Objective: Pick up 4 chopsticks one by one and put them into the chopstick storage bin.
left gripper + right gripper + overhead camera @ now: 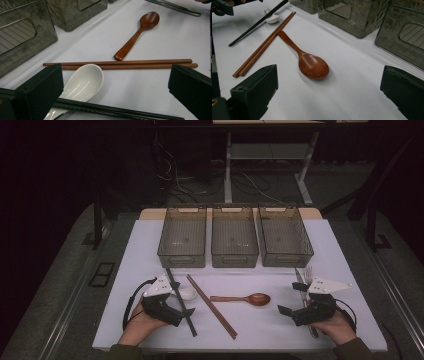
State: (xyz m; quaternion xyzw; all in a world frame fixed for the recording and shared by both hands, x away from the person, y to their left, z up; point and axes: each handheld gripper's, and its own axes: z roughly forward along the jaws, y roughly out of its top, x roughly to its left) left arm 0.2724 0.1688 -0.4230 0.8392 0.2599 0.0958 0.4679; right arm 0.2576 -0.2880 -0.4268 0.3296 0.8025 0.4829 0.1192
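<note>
table (pixel 150 240) white | three bins (pixel 234 238) in a row at far edge | left gripper (pixel 115 82) jaws wide apart, holding nothing, white spoon (pixel 83 81) between them | right gripper (pixel 329 87) jaws wide apart, holding nothing, wooden spoon (pixel 312 65) just ahead | brown chopsticks (pixel 120 64) touching wooden spoon's handle | black chopsticks (pixel 181 302) across white spoon

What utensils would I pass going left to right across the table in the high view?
White spoon → brown chopsticks → wooden spoon → metal cutlery at the far right. The black chopsticks cross over the white spoon, so their place is unclear.
</note>
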